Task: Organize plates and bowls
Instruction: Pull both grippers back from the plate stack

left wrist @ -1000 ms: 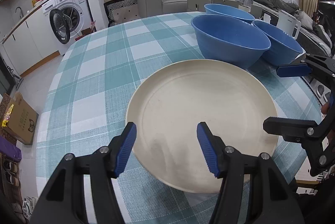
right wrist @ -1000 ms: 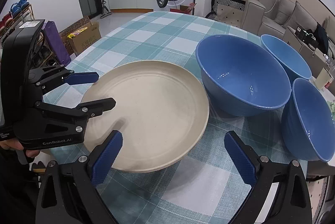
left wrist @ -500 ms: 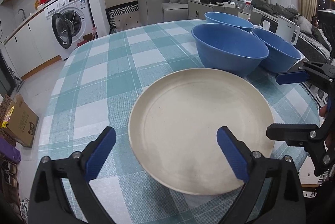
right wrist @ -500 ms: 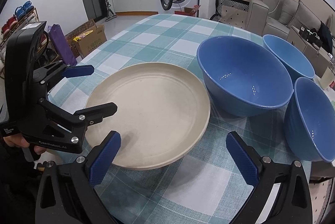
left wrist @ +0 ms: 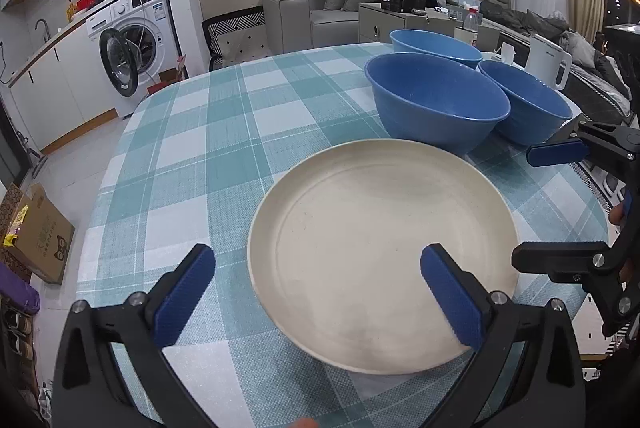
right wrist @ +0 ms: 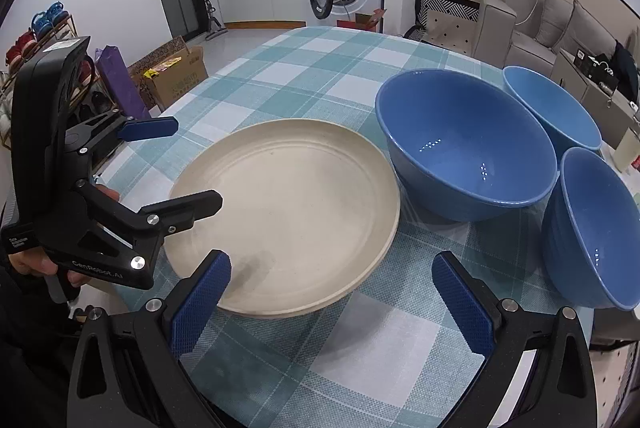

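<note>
The cream plate (left wrist: pixel 384 248) lies flat on the bench (left wrist: pixel 208 156), partly between the left gripper (left wrist: pixel 318 294) fingers, which are spread apart and empty. It looks stiff, light and slick; its raised near rim seems the best hold. The right gripper (right wrist: pixel 330 302) is likewise wide apart, three blue bowls (right wrist: pixel 464 144) just beyond.

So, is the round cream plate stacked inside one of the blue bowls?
No, the round cream plate lies flat on the checked tablecloth, beside the nearest blue bowl.

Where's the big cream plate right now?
The round cream plate lies flat on the checked tablecloth, near the table's front edge, just left of the largest blue bowl in the right wrist view.
</note>
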### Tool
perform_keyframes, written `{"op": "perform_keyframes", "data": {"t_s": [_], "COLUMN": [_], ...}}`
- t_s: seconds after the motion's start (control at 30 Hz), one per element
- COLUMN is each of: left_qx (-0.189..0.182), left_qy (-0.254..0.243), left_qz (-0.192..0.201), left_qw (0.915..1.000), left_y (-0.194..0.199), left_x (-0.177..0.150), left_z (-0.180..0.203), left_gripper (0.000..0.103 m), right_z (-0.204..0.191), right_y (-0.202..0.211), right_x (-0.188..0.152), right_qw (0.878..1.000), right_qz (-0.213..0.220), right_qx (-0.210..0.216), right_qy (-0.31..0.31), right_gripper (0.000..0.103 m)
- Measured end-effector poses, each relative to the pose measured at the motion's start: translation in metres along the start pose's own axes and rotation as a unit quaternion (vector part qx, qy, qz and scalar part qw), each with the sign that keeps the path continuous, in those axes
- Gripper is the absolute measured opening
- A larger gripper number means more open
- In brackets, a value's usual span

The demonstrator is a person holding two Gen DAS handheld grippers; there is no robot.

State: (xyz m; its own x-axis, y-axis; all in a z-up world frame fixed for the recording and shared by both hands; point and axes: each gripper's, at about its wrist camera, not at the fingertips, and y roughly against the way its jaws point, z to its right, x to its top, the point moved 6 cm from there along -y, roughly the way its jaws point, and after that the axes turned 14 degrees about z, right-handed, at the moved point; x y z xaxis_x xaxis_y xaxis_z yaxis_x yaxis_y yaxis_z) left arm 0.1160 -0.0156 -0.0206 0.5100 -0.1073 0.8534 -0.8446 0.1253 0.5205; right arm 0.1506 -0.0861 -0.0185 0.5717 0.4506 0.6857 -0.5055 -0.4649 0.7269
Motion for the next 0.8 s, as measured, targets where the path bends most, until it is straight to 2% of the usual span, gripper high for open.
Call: {"op": "perform_keyframes", "data": {"t_s": [0.47,0.8], "left_qx": [-0.004,-0.004], "left_qy": [0.010,-0.002], "left_qz": [0.013,0.028], "left_qw": [0.9999,0.9996], "left_y": [0.006,0.008], "left_x": [0.015,0.041], "left_z": [0.005,0.013], "left_gripper": [0.103,0.103], "right_z": [0.002,0.022], "right_y": [0.011,0.030], "right_x": [0.009,0.022], "right_qw": [1.000,1.000], "right_qz": [0.009,0.021], "right_qx": [0.005,-0.020], "right_qy": [0.004,-0.002], "right_gripper": [0.102,0.102]}}
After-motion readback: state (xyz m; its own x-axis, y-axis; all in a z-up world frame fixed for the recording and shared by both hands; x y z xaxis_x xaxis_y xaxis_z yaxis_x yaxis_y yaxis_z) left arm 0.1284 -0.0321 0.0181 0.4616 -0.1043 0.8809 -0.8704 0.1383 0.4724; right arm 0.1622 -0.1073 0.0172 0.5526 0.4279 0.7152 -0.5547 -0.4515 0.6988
